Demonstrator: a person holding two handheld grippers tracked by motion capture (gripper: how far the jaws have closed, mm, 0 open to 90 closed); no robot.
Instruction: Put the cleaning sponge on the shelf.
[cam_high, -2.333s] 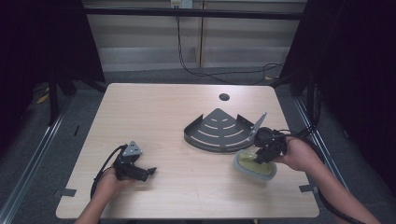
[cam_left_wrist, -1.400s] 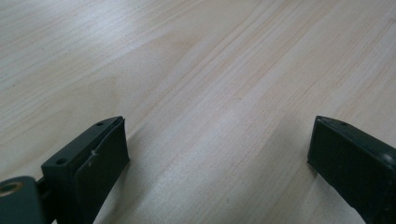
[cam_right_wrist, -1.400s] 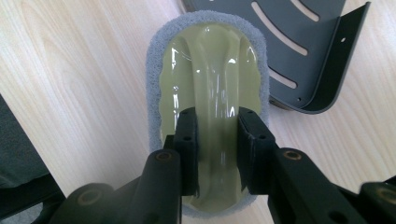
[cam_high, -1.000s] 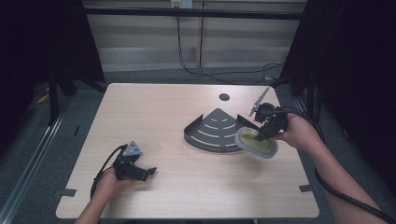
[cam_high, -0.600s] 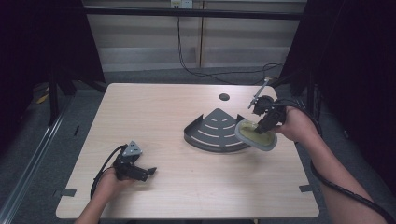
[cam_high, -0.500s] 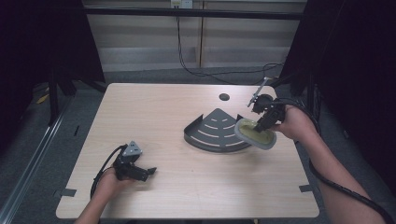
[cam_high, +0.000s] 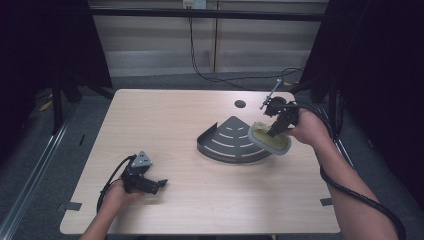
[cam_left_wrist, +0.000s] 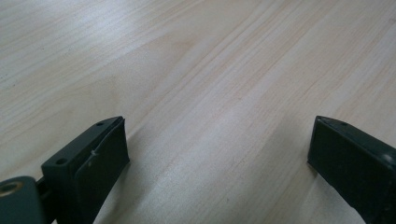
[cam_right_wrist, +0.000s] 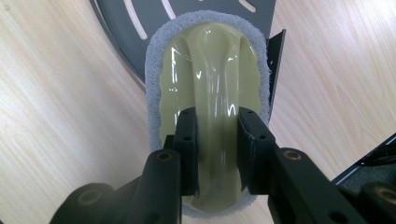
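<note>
Scrubber pad (cam_right_wrist: 208, 93), olive plastic body with a raised centre ridge and a grey fuzzy rim, was clamped in the right gripper (cam_right_wrist: 217, 154): both jaws pinched tight on that ridge, which looked like the only sensible grip point. Judged light; the glossy ridge probably slippery, the fleece edge soft, so a rim grip would likely flex and slide. Pad sat tilted over the right edge of the dark fan-shaped slotted tray (cam_high: 227, 142), apparently held above it rather than resting; contact couldn't be confirmed. The right gripper view showed the jaw seating on the ridge and the tray's upright end wall just beyond the pad; the high view gave the layout: right gripper (cam_high: 276, 129) at the tray's right end, left gripper (cam_high: 159, 184) well apart near the front-left of the table (cam_high: 165, 115). The left gripper view showed its 2 jaws spread wide on bare wood, holding nothing.
</note>
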